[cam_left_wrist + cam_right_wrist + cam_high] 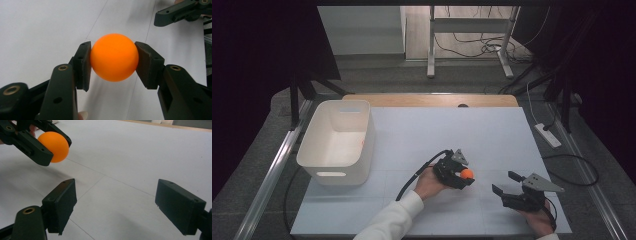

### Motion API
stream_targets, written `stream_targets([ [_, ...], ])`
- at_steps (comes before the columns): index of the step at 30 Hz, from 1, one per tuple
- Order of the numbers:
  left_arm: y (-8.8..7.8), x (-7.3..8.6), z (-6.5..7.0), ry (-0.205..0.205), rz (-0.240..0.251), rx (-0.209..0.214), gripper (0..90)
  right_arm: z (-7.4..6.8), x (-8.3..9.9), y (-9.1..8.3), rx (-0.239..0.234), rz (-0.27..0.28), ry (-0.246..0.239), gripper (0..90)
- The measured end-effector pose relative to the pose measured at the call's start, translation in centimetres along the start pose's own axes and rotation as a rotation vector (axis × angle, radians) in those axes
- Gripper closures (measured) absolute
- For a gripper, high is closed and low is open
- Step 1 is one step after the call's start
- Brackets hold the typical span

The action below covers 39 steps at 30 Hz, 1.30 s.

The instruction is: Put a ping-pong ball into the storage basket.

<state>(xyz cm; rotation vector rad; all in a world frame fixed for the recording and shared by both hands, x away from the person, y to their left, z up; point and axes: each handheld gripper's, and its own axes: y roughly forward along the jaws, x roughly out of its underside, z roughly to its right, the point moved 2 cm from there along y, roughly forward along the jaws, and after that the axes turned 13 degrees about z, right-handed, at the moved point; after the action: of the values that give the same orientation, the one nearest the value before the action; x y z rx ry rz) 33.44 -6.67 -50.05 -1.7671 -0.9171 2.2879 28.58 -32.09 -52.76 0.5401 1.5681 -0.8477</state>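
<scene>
An orange ball (467, 174) is clamped between the black jaws of my left gripper (463, 176), a little above the white table sheet. In the left gripper view both pads press on the sides of the orange ball (114, 57), held by the left gripper (113, 65). My right gripper (507, 183) rests lower right of it, jaws wide apart with nothing between them. In the right gripper view the right gripper (116, 207) frames bare sheet, and the orange ball (55, 146) hangs at the upper left in the other gripper.
A white plastic bin (337, 142) stands at the left of the table. The white sheet (437, 135) covers the table top, with a wooden edge (427, 100) at the far side. A power strip (548, 135) and cables lie on the floor to the right.
</scene>
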Motion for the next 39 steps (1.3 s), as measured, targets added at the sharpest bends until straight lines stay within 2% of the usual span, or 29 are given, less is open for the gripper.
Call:
stream_targets([
  [9, -1.0, -0.2, 0.0, 0.002, 0.02, -0.007, 50.4, 0.0, 0.0, 0.0, 0.0, 0.0, -0.001, 17.4],
  [19, -2.3, -0.1, 0.1, -0.016, 0.053, -0.017, 50.4, 0.0, 0.0, 0.0, -0.001, 0.0, -0.002, 17.4],
  [39, -4.6, -0.1, -0.7, -0.054, 0.112, -0.037, 50.4, 0.0, 0.0, 0.0, -0.001, 0.0, -0.005, 17.4],
])
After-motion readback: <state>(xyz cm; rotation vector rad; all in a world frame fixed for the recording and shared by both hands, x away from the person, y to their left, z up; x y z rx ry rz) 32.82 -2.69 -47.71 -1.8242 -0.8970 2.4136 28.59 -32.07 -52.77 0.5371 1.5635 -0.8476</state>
